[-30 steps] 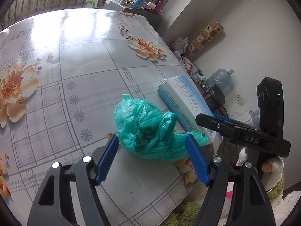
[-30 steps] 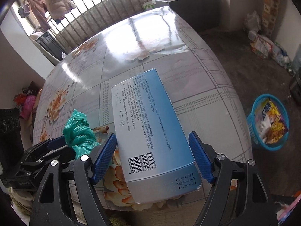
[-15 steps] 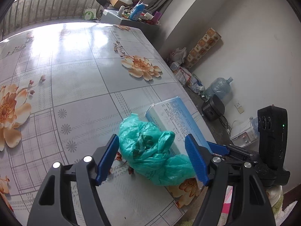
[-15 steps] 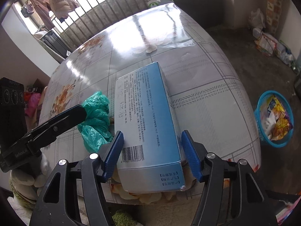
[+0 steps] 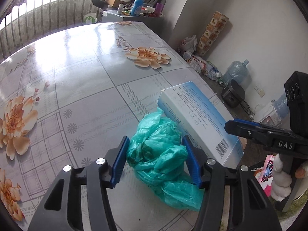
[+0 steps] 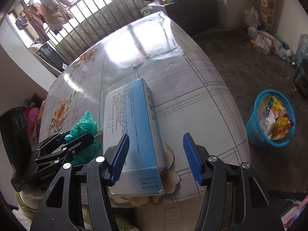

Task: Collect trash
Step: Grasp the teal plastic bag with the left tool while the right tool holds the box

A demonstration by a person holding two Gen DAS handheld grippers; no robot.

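Observation:
A crumpled green plastic bag (image 5: 161,154) lies on the flowered table near its front edge. My left gripper (image 5: 156,157) has closed on the green bag, both blue pads touching it. A long blue and white box (image 5: 198,119) lies beside the bag. In the right wrist view the box (image 6: 132,127) sits between the pads of my right gripper (image 6: 156,154). The left pad is at the box's side and the right pad stands apart from it. The box looks tipped up on its side. The green bag (image 6: 82,129) shows at the left.
A blue basket (image 6: 269,119) with wrappers in it stands on the floor to the right of the table (image 6: 202,104). A water jug (image 5: 235,71), a black pot and bags lie along the wall. A cabinet with bottles stands behind the table.
My left gripper has closed in on the green bag. The box has turned up onto its side and my right gripper's right pad now stands clear of it.

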